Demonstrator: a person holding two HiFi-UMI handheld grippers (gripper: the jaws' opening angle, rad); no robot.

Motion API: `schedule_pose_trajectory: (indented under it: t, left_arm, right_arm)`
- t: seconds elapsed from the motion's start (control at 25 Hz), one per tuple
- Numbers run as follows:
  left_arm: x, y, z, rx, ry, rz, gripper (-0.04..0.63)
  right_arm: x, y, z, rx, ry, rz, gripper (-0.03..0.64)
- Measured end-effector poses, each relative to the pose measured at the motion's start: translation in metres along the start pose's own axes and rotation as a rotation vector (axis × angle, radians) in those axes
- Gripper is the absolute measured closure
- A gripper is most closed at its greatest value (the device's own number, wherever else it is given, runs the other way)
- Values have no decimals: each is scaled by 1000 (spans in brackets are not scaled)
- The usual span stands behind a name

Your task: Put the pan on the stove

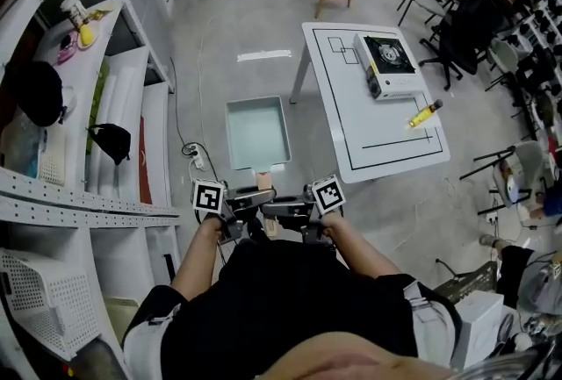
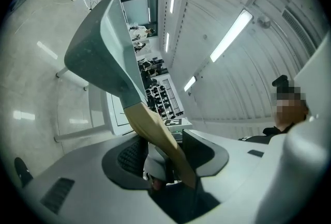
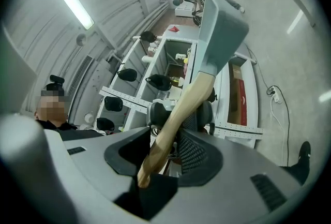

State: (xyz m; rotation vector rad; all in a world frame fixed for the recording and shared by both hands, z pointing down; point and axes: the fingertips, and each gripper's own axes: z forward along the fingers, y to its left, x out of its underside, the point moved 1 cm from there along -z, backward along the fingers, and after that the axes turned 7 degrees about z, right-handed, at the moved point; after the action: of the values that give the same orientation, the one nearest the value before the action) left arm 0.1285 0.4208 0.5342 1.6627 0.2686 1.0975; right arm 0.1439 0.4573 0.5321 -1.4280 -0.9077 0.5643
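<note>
Pan [image 1: 257,131] first: where do we have it?

In the air over the floor, near us and just left of the white counter [image 1: 351,128]. It hangs roughly flat, open side up, with its wooden handle [image 1: 264,180] pointing back at us.

And what is carrying it?

Both of ours. The left gripper [image 1: 253,199] and the right gripper [image 1: 281,206] come at the handle from opposite sides, and each is clamped on it. In the left gripper view the handle [image 2: 155,132] runs slantwise between the jaws, and the right gripper view shows the same [image 3: 181,114], with the pan's grey underside [image 3: 220,26] rising beyond.

Why two on one handle?

We judge it is for steadiness. All the pan's weight sits beyond the handle, so one narrow grip would probably let it droop or twist.

How far to go?

The portable gas stove [image 1: 389,55] sits at the far end of the counter, well apart from the pan. We must carry it right and away. A small yellow object [image 1: 424,113] lies nearer on the counter, so we should pass clear of it.
</note>
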Motion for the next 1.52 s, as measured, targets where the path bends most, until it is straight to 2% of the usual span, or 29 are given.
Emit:
schedule_pose_trajectory:
  t: [0.32, 0.48, 0.64, 0.84, 1.0, 1.12, 1.36, 1.52]
  left_arm:
    - [-80, 33, -22, 18, 11, 5, 384]
    - [-110, 46, -19, 49, 6, -5, 383]
    - [-139, 70, -17, 31, 13, -4, 383]
    - [-195, 97, -3, 40, -13, 13, 382]
    - [-242, 123, 8, 8, 2, 18, 382]
    - [-277, 139, 20, -3, -4, 11, 382]
    - [-342, 175, 35, -41, -21, 5, 382]
    - [-372, 195, 44, -53, -39, 6, 382]
  right_arm:
    - [-86, 0, 29, -30, -54, -26, 443]
    - [-119, -1, 30, -36, -70, -30, 443]
    - [-155, -9, 29, -46, -71, -29, 440]
    - [-216, -23, 20, -61, -65, -49, 436]
    - [-271, -28, 12, -86, -55, -54, 436]
    - [-310, -25, 5, -118, -47, -17, 437]
    - [-385, -33, -7, -121, -1, -49, 436]
    - [-420, -45, -14, -120, 23, -48, 433]
